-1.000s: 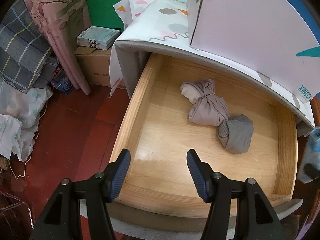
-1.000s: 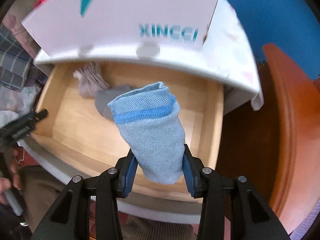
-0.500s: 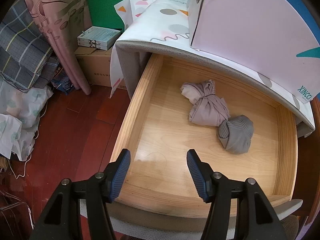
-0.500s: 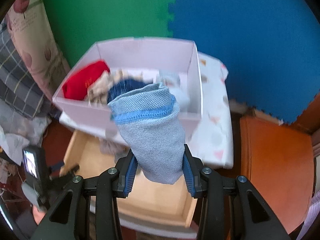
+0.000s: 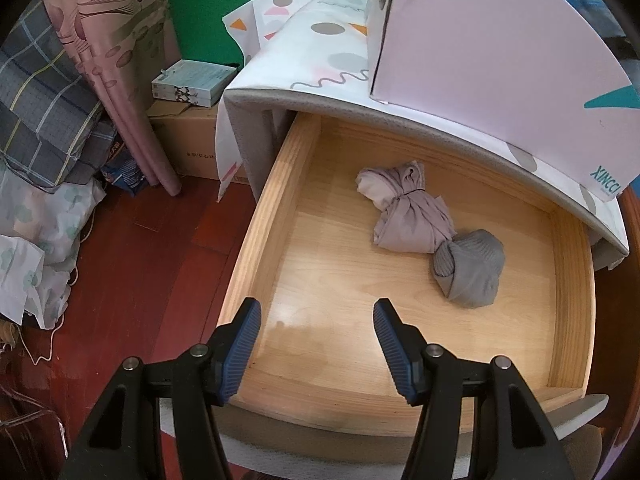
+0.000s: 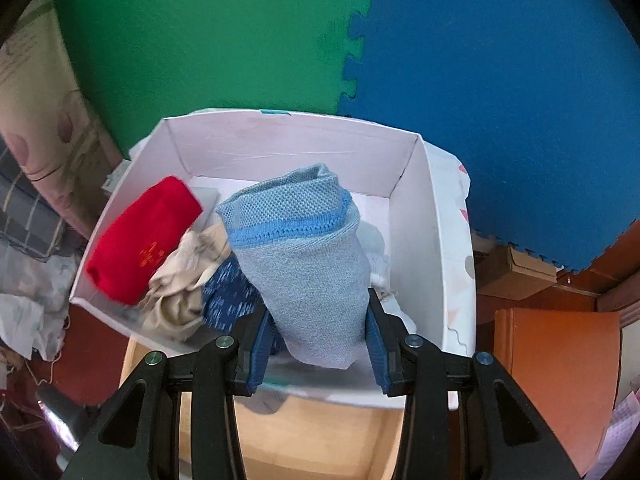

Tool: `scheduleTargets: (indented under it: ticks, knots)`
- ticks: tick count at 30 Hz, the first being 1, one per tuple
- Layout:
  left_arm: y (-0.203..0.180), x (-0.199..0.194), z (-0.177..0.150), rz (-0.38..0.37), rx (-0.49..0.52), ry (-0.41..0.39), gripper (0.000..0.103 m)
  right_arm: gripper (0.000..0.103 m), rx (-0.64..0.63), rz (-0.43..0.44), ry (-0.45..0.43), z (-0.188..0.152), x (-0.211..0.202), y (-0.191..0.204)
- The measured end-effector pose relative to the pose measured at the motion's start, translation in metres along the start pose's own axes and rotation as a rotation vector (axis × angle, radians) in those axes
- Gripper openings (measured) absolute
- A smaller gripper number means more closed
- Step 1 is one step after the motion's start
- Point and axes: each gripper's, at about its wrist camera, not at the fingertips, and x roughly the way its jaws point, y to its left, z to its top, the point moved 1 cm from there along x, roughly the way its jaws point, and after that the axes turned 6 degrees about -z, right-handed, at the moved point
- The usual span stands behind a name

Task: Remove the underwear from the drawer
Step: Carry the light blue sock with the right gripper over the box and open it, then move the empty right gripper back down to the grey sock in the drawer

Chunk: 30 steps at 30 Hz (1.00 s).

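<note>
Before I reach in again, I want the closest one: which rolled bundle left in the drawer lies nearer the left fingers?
The grey ribbed bundle; the beige knotted one lies farther back, toward the cabinet.

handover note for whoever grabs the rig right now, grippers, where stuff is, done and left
Right gripper: shut on the light blue underwear, held above the white box on the cabinet top.
Left gripper: open, empty, over the drawer front.
Done: red, beige and dark blue pieces lie in the box.
Left: drop the blue one in, then fetch the mauve bundle and grey bundle from the drawer.
</note>
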Motion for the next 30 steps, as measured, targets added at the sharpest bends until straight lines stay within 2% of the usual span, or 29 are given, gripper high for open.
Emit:
scheduleTargets:
  ticks: [9,14,18,20,25,30]
  knots:
    - [0.0,0.0,0.0,-0.007,0.001,-0.001,0.06,0.039,0.011,-0.02,0.07,-0.002,0.044,0.003]
    - [-0.001,0.001,0.0,-0.004,0.002,-0.001,0.06,0.043,0.009,-0.013,0.078,-0.005,0.051,-0.001]
    - [-0.001,0.002,0.0,-0.004,0.003,0.0,0.06,0.049,0.01,0.001,0.045,-0.002,0.037,-0.004]
    - [-0.002,0.002,-0.001,-0.003,0.005,0.001,0.06,0.059,0.006,0.001,0.022,-0.001,0.027,-0.005]
    - [-0.001,0.002,-0.002,-0.003,0.002,0.004,0.06,0.06,-0.016,0.031,-0.037,-0.009,-0.007,-0.006]
    - [0.003,-0.002,-0.002,-0.01,-0.017,-0.012,0.06,0.06,-0.089,0.08,-0.088,-0.041,-0.04,-0.003]
